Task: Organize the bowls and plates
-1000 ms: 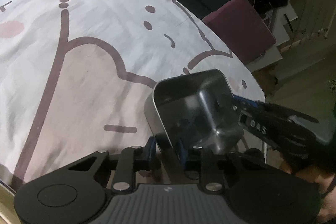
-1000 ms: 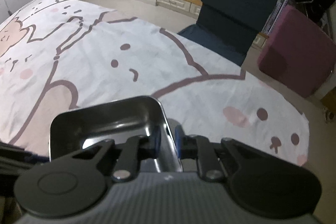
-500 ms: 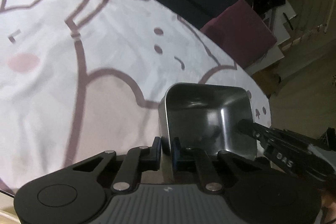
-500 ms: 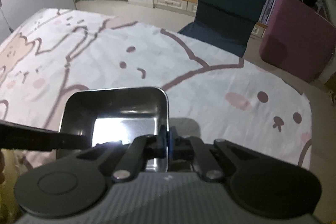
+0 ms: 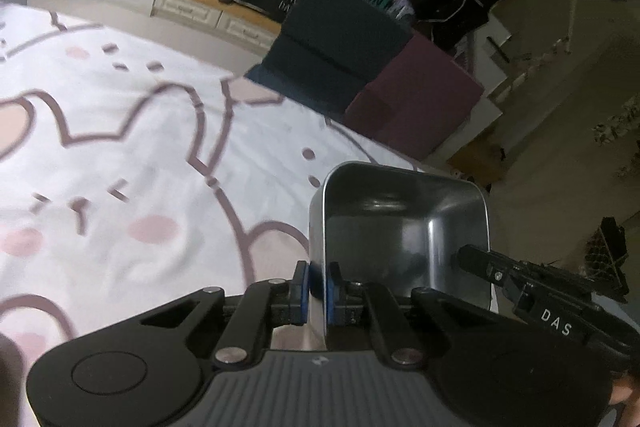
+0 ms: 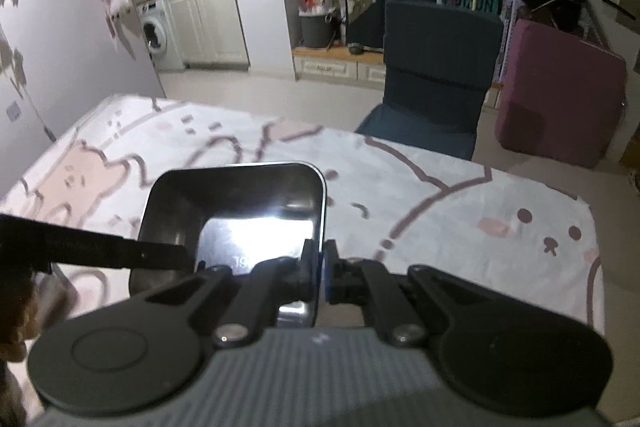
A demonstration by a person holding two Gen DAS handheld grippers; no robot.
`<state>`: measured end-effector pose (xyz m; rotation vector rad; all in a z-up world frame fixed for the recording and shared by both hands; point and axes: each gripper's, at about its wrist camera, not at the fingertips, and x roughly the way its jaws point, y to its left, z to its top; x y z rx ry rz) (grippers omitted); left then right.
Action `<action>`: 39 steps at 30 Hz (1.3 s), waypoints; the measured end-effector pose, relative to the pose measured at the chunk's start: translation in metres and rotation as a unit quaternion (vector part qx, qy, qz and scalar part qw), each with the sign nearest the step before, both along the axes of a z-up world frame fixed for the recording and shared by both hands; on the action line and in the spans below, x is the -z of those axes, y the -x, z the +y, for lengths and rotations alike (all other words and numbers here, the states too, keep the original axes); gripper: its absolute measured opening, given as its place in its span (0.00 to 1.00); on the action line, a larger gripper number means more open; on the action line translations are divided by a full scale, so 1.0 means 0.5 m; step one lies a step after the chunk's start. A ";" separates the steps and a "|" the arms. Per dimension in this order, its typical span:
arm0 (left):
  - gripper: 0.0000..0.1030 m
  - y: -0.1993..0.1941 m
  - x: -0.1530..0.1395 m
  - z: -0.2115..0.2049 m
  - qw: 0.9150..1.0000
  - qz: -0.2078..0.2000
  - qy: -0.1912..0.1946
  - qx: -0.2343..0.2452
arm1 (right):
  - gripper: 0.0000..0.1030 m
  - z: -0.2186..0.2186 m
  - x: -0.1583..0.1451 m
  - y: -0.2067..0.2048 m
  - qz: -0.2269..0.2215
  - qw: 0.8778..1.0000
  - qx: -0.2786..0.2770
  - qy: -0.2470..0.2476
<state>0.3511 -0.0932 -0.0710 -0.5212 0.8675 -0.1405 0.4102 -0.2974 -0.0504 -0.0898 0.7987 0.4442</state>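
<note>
Steel container [image 5: 404, 227]: rectangular, deep, rounded corners, polished mirror-like walls, thin rolled rim; floor reflects a bright glare in the right wrist view [image 6: 256, 235]. It hangs above the near right part of the bed [image 5: 120, 147], clear of the sheet. Left gripper [image 5: 317, 287]: blue pads nearly closed, pinching the container's left wall. Right gripper [image 6: 321, 273]: closed tight on the opposite wall. Sheet: white cotton, pink and brown cartoon animal print, slightly wrinkled. Beyond the far edge: dark blue folding chair [image 6: 432, 75], maroon cushion block [image 6: 560, 95], white cabinets, washing machine [image 6: 154, 35].
</note>
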 end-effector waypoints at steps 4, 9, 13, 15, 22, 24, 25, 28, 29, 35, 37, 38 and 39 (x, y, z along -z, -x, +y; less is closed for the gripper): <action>0.09 0.048 -0.034 0.066 1.000 -0.014 -0.010 0.004 | 0.04 0.055 -0.026 0.058 -0.021 1.000 0.011 -0.014; 0.09 0.109 -0.061 0.148 0.999 -0.027 -0.036 0.020 | 0.04 0.126 -0.045 0.120 -0.027 0.999 0.018 -0.040; 0.08 0.156 -0.069 0.210 0.998 -0.030 -0.059 0.021 | 0.05 0.186 -0.053 0.159 -0.022 0.998 0.013 -0.052; 0.08 0.178 -0.072 0.243 0.997 -0.030 -0.071 0.019 | 0.06 0.208 -0.053 0.179 -0.016 0.998 0.008 -0.065; 0.08 0.246 -0.063 0.350 0.994 -0.016 -0.108 0.004 | 0.08 0.328 -0.017 0.243 0.015 0.995 -0.009 -0.094; 0.08 0.261 -0.062 0.369 0.993 -0.012 -0.119 0.000 | 0.09 0.358 -0.007 0.255 0.027 0.995 -0.013 -0.097; 0.08 0.269 -0.060 0.380 0.992 -0.011 -0.126 -0.004 | 0.09 0.372 -0.004 0.259 0.033 0.995 -0.015 -0.098; 0.08 0.287 -0.055 0.409 0.990 -0.004 -0.137 -0.016 | 0.09 0.411 0.005 0.270 0.048 0.994 -0.020 -0.099; 0.08 0.291 -0.054 0.418 0.990 -0.002 -0.139 -0.020 | 0.09 0.422 0.007 0.273 0.051 0.994 -0.022 -0.098; 0.08 0.306 -0.023 0.456 0.987 0.019 -0.157 -0.027 | 0.10 0.492 0.035 0.300 0.086 0.991 -0.033 -0.096; 0.08 0.307 -0.010 0.459 0.985 0.029 -0.170 -0.024 | 0.10 0.507 0.048 0.305 0.100 0.991 -0.036 -0.087; 0.08 0.309 -0.002 0.463 0.984 0.031 -0.174 -0.024 | 0.11 0.517 0.056 0.306 0.109 0.990 -0.038 -0.081; 0.08 0.309 0.004 0.467 0.984 0.035 -0.175 -0.025 | 0.11 0.525 0.065 0.308 0.119 0.989 -0.040 -0.075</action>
